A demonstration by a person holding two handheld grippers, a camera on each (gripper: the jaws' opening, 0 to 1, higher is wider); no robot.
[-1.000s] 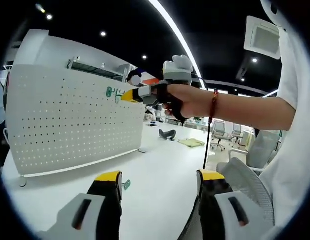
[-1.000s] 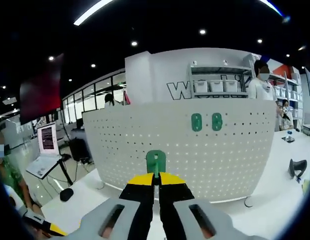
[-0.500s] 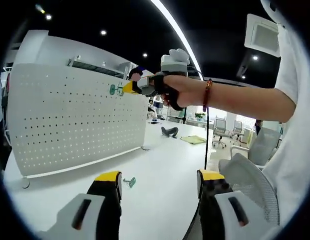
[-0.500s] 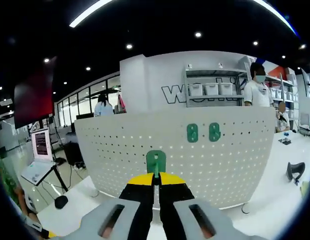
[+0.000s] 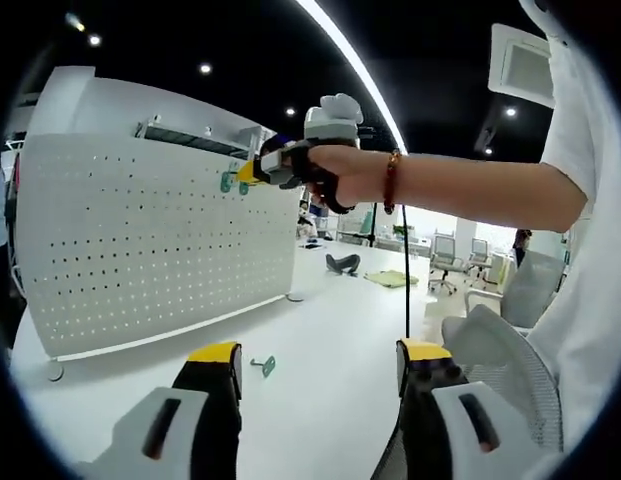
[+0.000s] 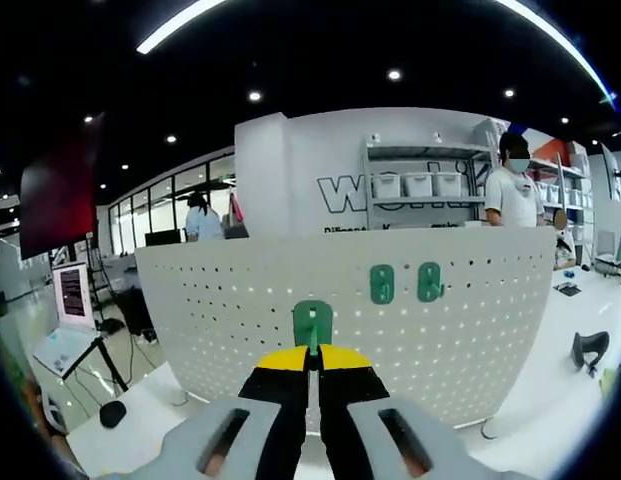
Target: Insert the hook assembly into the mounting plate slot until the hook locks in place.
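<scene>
A white pegboard mounting plate (image 6: 290, 310) (image 5: 140, 240) stands upright on the white table. Two green hooks (image 6: 404, 283) hang on it near its top edge; they show small in the left gripper view as green hooks (image 5: 228, 182). My right gripper (image 6: 311, 357) is shut on a third green hook (image 6: 312, 323), held in front of the plate and apart from it. The left gripper view shows that right gripper (image 5: 252, 172), in a person's hand, close to the plate's upper right corner. My left gripper (image 5: 315, 355) stands open over the table. A spare green hook (image 5: 262, 365) lies just beyond its left jaw.
The table (image 5: 330, 320) stretches right of the plate, with a dark tool (image 5: 342, 264) and a yellowish cloth (image 5: 388, 279) far off. A grey office chair (image 5: 500, 345) sits at the right. People stand behind the plate near shelves (image 6: 430, 180). A laptop (image 6: 70, 320) is at left.
The right gripper with its hook has moved up and closer to the plate's top corner. The plate looks slightly nearer in the right gripper view. The left gripper stays open.
</scene>
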